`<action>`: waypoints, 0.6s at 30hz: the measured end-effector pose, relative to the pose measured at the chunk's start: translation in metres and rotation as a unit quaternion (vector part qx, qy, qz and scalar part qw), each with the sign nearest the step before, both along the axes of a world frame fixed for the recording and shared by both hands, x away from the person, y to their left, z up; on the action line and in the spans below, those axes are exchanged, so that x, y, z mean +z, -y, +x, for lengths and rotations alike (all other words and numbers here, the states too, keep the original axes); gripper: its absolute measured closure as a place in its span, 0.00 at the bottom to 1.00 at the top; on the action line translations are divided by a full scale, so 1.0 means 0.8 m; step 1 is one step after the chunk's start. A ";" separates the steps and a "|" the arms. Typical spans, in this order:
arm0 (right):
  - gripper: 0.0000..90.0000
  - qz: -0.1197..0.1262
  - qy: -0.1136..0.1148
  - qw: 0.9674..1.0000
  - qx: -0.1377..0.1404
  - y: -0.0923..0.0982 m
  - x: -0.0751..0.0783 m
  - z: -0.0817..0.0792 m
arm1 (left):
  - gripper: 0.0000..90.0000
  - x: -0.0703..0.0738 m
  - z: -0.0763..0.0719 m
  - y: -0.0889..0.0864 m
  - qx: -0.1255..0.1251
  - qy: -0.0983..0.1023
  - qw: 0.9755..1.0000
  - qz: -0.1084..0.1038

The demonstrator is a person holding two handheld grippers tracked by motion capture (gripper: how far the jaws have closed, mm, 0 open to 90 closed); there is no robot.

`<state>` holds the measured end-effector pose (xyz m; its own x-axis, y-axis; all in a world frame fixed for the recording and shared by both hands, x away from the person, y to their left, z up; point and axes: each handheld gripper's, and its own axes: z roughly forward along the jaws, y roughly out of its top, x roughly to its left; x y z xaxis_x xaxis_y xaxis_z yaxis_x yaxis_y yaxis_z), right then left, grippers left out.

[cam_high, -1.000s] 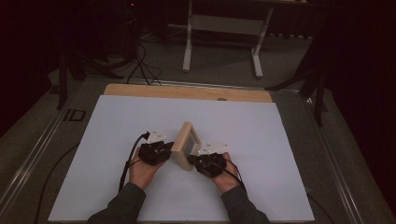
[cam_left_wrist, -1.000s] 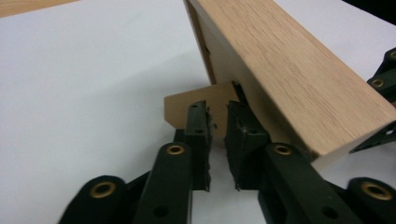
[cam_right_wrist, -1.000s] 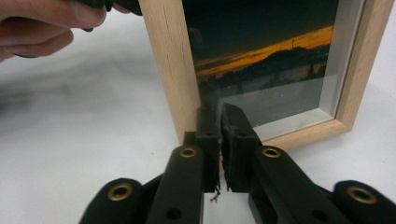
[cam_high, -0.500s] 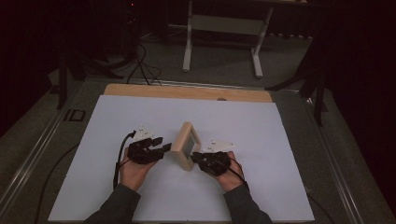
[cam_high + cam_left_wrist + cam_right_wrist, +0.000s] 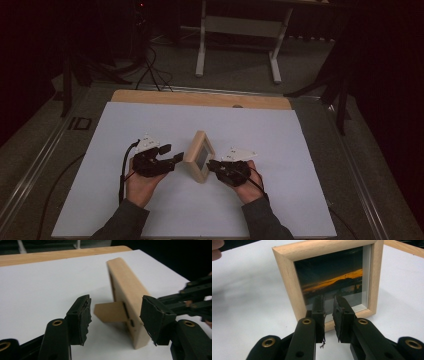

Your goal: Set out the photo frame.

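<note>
A small light-wood picture frame (image 5: 199, 157) stands upright on the white sheet (image 5: 150, 120), between my two grippers. Its back and its cardboard stand leg (image 5: 110, 312) face my left gripper (image 5: 172, 153). That gripper's jaws have just been opening; they stand wide apart (image 5: 115, 315), clear of the frame (image 5: 127, 290), with nothing between them. The frame's front (image 5: 332, 277) shows a dusk photo. My right gripper (image 5: 210, 165) points at the low front of it. Its jaws (image 5: 329, 307) have eased apart to a narrow slit and grip nothing.
A wooden strip (image 5: 200, 99) borders the far edge of the white sheet. Beyond it on the dark floor are a white stand (image 5: 235, 30) and loose cables (image 5: 150, 65). In the left gripper view, the right gripper (image 5: 195, 297) reaches in past the frame.
My left gripper has drawn back to the left, away from the frame's back, and its jaws have spread wide. The right gripper and the frame have stayed in place.
</note>
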<state>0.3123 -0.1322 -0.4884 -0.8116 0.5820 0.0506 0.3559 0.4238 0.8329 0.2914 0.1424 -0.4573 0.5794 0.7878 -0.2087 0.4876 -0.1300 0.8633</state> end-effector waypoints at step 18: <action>0.84 0.018 0.015 1.000 -0.014 0.012 0.015 0.000 | 0.40 -0.010 -0.007 0.039 -0.026 -0.001 0.999 0.028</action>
<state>0.3125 -0.1415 -0.4763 -0.7964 0.6030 0.0469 0.3411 0.3838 0.8581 0.2856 0.1111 -0.4655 0.6197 0.7672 -0.1653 0.4803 -0.2042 0.8530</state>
